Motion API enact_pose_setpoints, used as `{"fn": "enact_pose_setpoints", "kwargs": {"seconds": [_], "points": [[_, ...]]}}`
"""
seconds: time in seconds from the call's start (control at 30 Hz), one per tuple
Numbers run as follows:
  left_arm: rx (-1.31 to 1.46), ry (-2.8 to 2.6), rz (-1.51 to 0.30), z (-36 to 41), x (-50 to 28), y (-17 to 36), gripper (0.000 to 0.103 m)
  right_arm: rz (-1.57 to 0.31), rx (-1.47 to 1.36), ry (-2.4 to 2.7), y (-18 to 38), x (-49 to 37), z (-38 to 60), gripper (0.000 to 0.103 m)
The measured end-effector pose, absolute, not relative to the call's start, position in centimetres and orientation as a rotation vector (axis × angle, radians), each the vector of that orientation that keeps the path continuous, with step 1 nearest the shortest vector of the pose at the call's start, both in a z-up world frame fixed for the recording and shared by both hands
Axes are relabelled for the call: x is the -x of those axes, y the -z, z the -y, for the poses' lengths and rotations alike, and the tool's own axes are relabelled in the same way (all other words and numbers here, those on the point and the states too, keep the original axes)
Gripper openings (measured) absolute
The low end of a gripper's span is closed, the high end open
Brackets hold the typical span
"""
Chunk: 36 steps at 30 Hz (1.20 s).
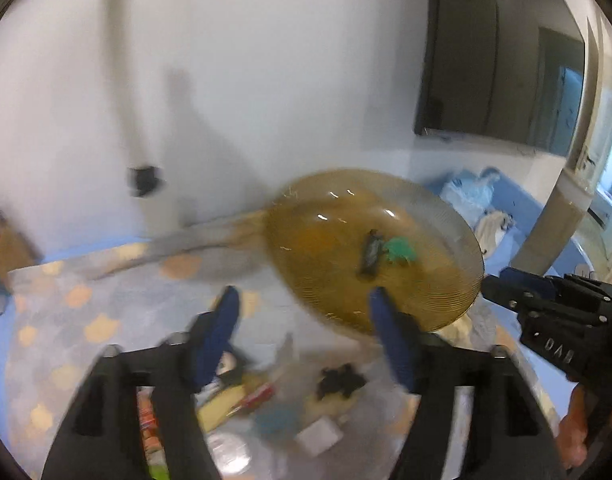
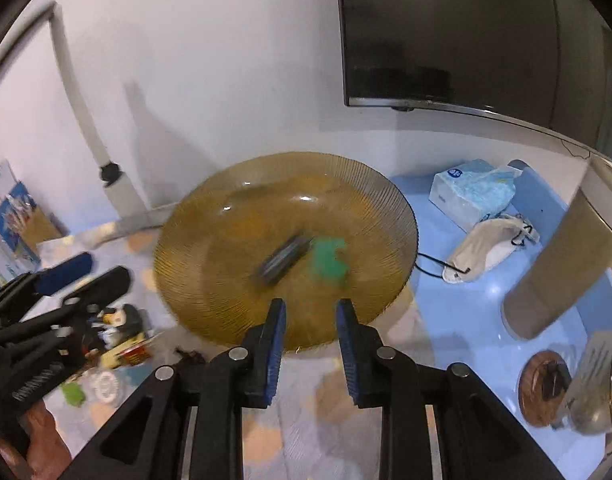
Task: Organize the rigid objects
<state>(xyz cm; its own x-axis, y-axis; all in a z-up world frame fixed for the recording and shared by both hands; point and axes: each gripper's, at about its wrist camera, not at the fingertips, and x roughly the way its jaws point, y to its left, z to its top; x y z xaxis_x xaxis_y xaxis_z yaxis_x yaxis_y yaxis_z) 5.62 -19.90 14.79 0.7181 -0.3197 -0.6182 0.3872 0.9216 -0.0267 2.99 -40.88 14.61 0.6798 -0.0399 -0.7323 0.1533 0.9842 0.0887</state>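
Note:
An amber ribbed glass plate (image 2: 225,280) is tilted above the patterned mat, with a dark toy (image 2: 283,260) and a green toy (image 2: 328,260) on it. My right gripper (image 2: 310,310) is shut on the plate's near rim. In the left wrist view the plate (image 1: 326,280) hangs right of centre with the dark toy (image 1: 372,254) and green toy (image 1: 400,250) on it. My left gripper (image 1: 306,300) is open and empty, its right finger (image 1: 390,328) in front of the plate's lower rim. The right gripper (image 1: 490,284) meets the plate's right edge.
Several small toys and packets (image 1: 265,396) lie on the mat (image 1: 65,320) below my left gripper, also in the right wrist view (image 2: 117,332). A tissue box (image 2: 472,194), a cloth pouch (image 2: 490,248), a tall cylinder (image 2: 566,268) and a wooden coaster (image 2: 542,388) stand at right.

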Motion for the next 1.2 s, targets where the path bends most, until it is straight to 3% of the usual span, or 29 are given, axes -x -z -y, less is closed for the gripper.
{"fn": "enact_pose_setpoints", "kwargs": {"seconds": [0.17,0.27,0.33,0.4,0.7,0.8,0.87,0.93,1.0,1.2], "points": [[-0.114,0.282,-0.585,13.9,0.0,-16.8,0.072,-0.788,-0.15,0.028,-16.6,0.6,37.6,0.025],[-0.096,0.202,-0.575,10.2,2.8,-16.3,0.081,-0.78,-0.139,-0.022,-17.0,2.4,34.7,0.026],[-0.093,0.136,-0.593,8.1,4.0,-15.0,0.082,-0.784,-0.118,-0.039,-16.3,3.2,32.7,0.031],[-0.08,0.095,-0.633,6.3,4.7,-12.8,0.082,-0.808,-0.102,-0.054,-14.5,3.8,30.6,0.036],[0.045,0.032,-0.894,2.4,4.3,-3.3,0.081,-0.986,0.025,0.044,-4.0,1.8,26.9,0.037],[0.059,0.034,-0.915,2.4,3.9,-2.6,0.081,-0.966,0.065,0.078,-3.7,1.3,27.0,0.064],[0.065,0.034,-0.929,2.5,3.7,-2.0,0.081,-0.968,0.062,0.089,-3.5,1.1,27.2,0.075],[0.04,0.014,-0.933,3.0,3.7,-1.7,0.082,-0.963,0.073,0.134,-3.1,1.1,27.5,0.094],[0.02,0.008,-0.937,3.2,3.7,-1.5,0.082,-0.963,0.078,0.158,-3.1,0.8,27.8,0.102],[0.001,0.022,-0.955,3.6,3.6,-1.0,0.1,-0.977,-0.07,0.145,-2.7,0.4,29.9,0.103]]}}
